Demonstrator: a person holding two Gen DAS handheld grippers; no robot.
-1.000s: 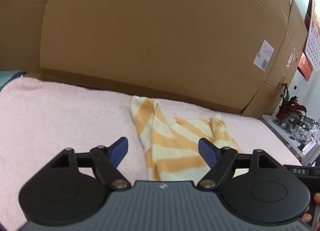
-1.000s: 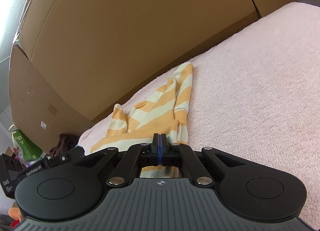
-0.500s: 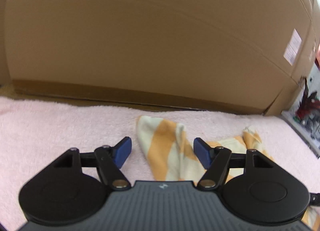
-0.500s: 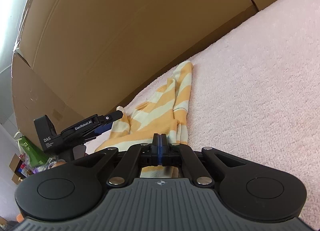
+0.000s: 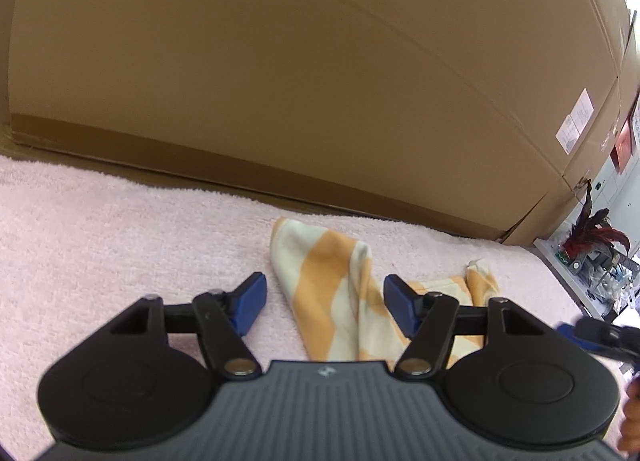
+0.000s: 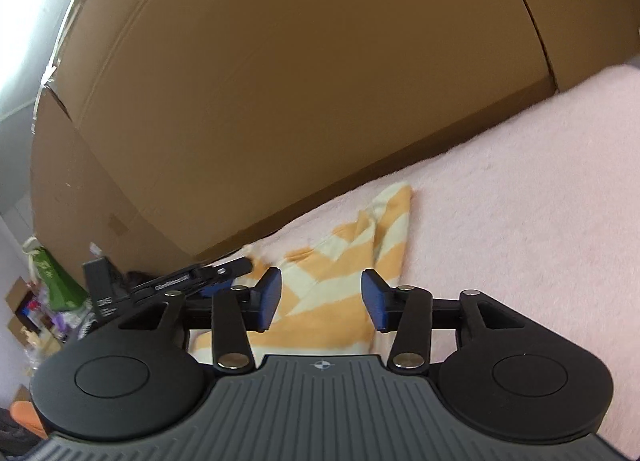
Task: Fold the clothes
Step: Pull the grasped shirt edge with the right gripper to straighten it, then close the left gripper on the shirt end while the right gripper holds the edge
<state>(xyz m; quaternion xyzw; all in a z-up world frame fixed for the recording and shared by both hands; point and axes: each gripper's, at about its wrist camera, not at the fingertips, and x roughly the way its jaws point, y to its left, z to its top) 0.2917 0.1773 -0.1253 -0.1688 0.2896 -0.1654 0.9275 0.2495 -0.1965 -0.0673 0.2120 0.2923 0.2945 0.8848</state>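
An orange and cream striped garment [image 5: 320, 273] lies crumpled on a pink towel surface [image 5: 120, 229]. My left gripper [image 5: 324, 303] straddles its folded far corner. The jaws are closing, the cloth lies between the blue pads [image 5: 250, 301], and neither pad touches it. In the right wrist view the same garment [image 6: 360, 245] lies under and beyond my right gripper [image 6: 322, 297]. Its jaws are opening and nothing is pinched between them. The left gripper [image 6: 180, 281] shows at the left of that view. The right gripper's tip [image 5: 592, 337] shows at the right edge of the left wrist view.
A big cardboard box [image 5: 320, 81] walls off the far side of the pink towel surface [image 6: 520, 201]. A shelf with a red plant [image 5: 592, 233] and clutter stands off one end, and a green bag [image 6: 52, 277] with small boxes beyond the box's corner.
My right gripper was shut at the garment's near edge and now stands open, lifted a little. My left gripper moved in over the garment's far corner and its jaws narrowed.
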